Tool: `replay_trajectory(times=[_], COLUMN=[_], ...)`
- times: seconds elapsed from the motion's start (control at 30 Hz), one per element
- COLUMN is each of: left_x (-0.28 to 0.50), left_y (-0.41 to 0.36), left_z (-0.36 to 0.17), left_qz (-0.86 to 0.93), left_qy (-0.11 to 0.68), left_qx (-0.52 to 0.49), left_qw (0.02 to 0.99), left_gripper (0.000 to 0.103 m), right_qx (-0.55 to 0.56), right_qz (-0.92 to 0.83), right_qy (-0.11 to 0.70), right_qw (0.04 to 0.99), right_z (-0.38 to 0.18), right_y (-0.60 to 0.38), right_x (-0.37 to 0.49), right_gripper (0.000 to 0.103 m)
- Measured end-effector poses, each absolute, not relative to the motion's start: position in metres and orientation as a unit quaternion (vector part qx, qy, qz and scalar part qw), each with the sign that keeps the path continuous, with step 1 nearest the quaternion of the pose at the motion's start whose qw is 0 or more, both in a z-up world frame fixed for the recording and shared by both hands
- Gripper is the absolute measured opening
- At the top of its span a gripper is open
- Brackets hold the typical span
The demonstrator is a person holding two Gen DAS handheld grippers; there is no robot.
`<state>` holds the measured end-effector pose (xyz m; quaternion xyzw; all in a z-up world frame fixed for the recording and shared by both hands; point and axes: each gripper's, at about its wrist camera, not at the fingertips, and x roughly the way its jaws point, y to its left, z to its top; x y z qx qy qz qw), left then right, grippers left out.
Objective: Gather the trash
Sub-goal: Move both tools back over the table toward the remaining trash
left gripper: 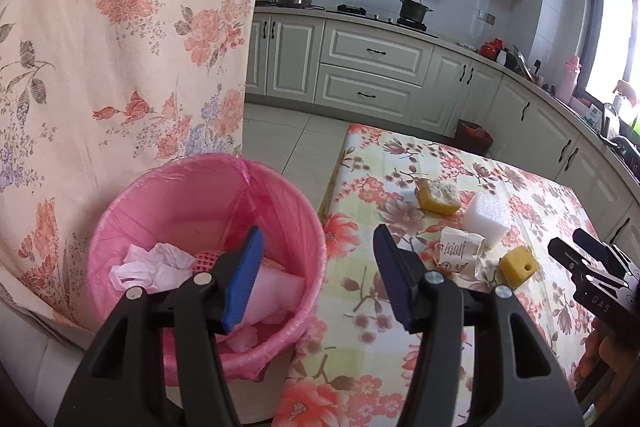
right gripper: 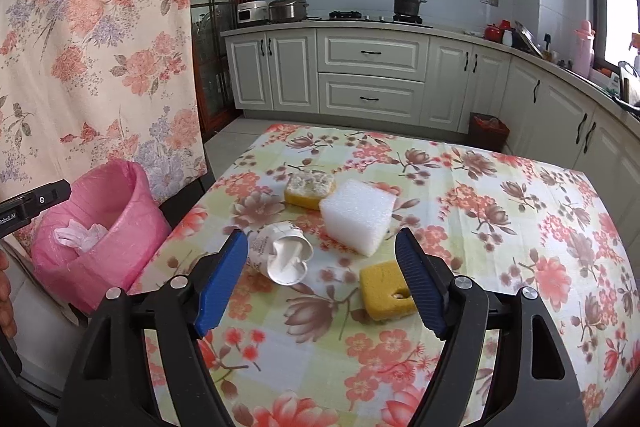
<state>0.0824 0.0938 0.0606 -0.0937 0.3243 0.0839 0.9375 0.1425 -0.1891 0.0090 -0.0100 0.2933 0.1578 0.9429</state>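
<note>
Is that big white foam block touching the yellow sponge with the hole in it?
Apart. The right wrist view shows a strip of flowered tablecloth between the white foam block and the yellow sponge.

Wrapper (left gripper: 460,251) print unreadable (too small); bin (left gripper: 132,195) base hidden.

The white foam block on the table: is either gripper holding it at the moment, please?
No, the white foam block lies free on the tablecloth, beyond the right gripper's open fingers.
</note>
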Motion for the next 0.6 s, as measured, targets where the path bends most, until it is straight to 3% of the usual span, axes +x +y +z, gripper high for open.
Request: replay_trajectory(times=[0.6], left_x=[0.125], left_y=[0.026], left_z=[0.048], left_qz=[0.029], left_qy=[0.350], left_qx=[-0.063], left_qw=[0.934], left_gripper=[0.059], right_qx=[0.020], right_qz=[0.118], right_qy=[0.321], right_qw=[0.940], right_z=[-0.023], right_y=[-0.252], right_x=[0.160], right_gripper=[0.074])
